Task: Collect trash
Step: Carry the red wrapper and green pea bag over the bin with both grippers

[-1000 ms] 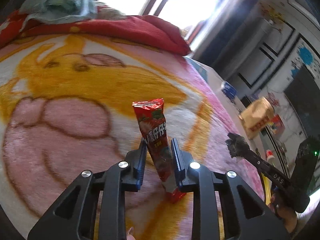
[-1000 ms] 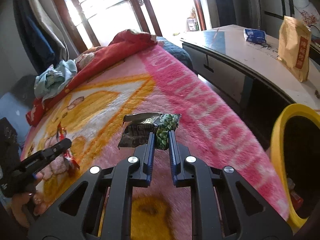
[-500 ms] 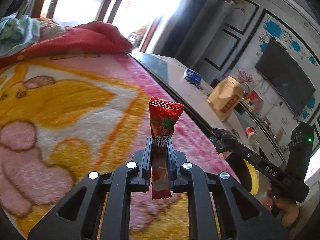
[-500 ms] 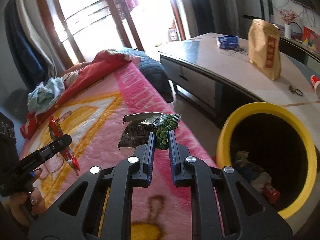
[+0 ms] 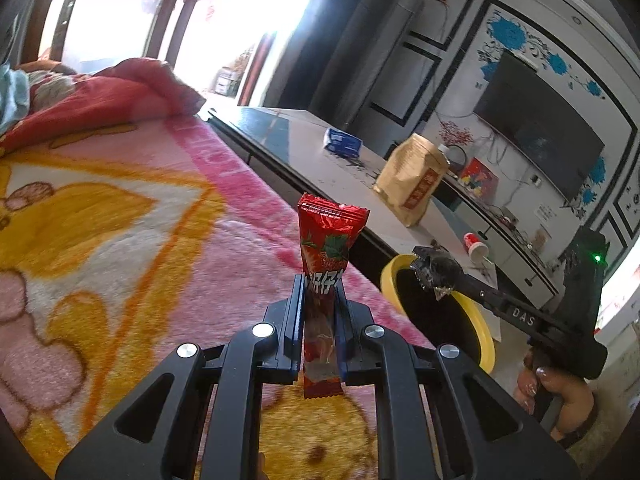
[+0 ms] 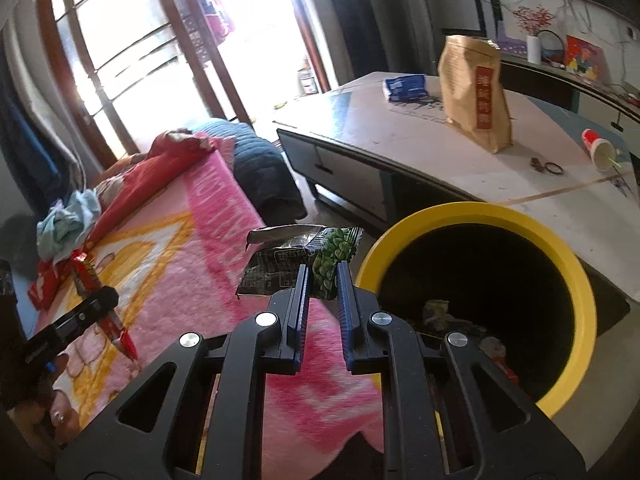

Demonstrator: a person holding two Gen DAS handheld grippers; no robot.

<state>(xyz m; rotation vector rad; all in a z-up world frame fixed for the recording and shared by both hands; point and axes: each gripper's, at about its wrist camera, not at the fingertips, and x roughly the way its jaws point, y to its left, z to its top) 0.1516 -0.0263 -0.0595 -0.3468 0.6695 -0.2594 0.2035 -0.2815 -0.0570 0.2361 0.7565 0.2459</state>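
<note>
My left gripper is shut on a long red snack wrapper that stands upright between its pads, above the pink blanket. My right gripper is shut on a crumpled dark and green snack bag, held just left of the yellow bin. The bin has a black inside with several bits of trash at the bottom. In the left wrist view the right gripper hangs over the yellow bin's rim. In the right wrist view the left gripper holds the red wrapper at the far left.
A low white table stands beyond the bin with a brown paper bag, a blue packet and a tipped red cup. A red quilt lies at the bed's head. A dark TV hangs on the wall.
Both grippers have swung right from over the bed toward the yellow bin, lifting their wrappers. The left jaws have closed onto the red wrapper, which was loosely between them a second ago.
</note>
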